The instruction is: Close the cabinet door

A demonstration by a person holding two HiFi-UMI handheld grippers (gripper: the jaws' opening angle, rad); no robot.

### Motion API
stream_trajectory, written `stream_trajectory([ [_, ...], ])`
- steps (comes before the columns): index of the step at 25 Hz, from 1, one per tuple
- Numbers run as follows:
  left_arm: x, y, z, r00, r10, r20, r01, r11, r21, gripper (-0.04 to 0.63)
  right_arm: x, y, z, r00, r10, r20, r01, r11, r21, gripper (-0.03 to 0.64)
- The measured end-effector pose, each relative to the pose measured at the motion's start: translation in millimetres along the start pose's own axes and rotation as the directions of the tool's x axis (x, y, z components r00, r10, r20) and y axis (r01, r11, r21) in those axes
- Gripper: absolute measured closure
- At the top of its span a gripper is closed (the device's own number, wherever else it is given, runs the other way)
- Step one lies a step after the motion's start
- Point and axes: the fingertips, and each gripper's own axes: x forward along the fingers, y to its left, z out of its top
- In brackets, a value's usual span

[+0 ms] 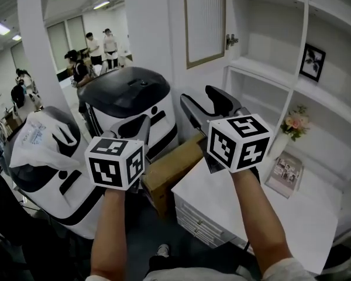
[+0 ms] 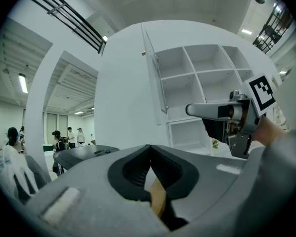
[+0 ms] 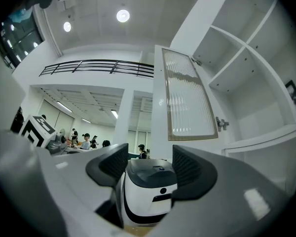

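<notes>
The white cabinet door (image 1: 205, 22) with its ribbed glass panel stands open, hinged (image 1: 231, 40) to the white shelf unit (image 1: 269, 69). The right gripper view shows the door (image 3: 187, 98) face on, up and to the right; the left gripper view shows the door (image 2: 155, 78) nearly edge-on. My right gripper (image 1: 198, 95) is held level below the door, open and with nothing between its pads (image 3: 150, 164). Further left and lower, my left gripper (image 1: 141, 124) has its pads meeting at the tips (image 2: 149, 154) and holds nothing. Neither gripper touches the door.
Two black-and-white machines (image 1: 131, 107) (image 1: 44, 157) stand ahead and to the left, beside a cardboard box (image 1: 169, 171). A white desk with drawers (image 1: 222, 198) lies under my right arm. It carries flowers (image 1: 295, 124) and a booklet (image 1: 285, 171); a framed picture (image 1: 312, 62) sits on a shelf. People (image 1: 96, 48) stand far back.
</notes>
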Motion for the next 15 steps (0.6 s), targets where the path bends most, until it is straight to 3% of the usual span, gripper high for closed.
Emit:
stream_trajectory([
  [15, 104, 66, 3, 0.976, -0.219, 0.023, 0.219, 0.975, -0.029, 0.595, 80, -30, -4, 0.976, -0.216, -0.011, 0.216, 0.976, -0.043, 0.328],
])
